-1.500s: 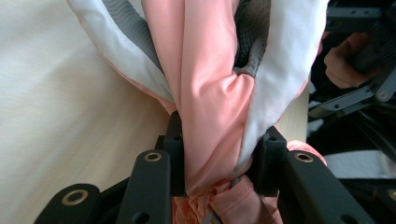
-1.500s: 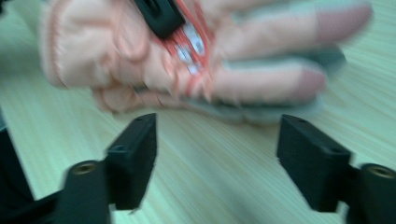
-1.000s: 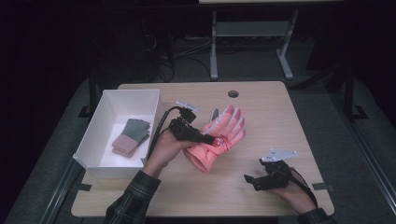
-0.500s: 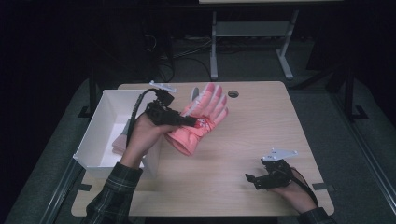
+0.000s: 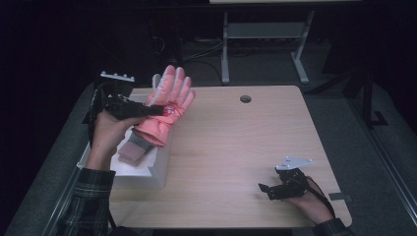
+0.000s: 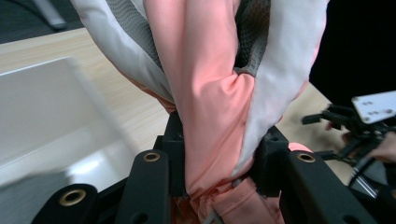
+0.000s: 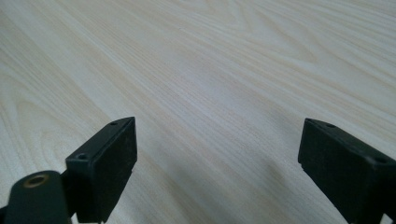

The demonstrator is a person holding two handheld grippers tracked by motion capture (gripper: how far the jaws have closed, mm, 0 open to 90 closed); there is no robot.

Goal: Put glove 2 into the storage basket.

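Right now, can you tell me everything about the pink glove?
The pink glove is a padded winter glove of smooth coral fabric, with white and grey mesh panels in the left gripper view. The left gripper is shut on its middle, holding it in the air, fingers pointing up, cuff hanging over the white box's edge.

Your pink glove [image 5: 166, 108], white and grey on its palm side, hangs pinched at mid-body, fingers up, over the white bin's [image 5: 156, 169] right edge, upper left of frame.
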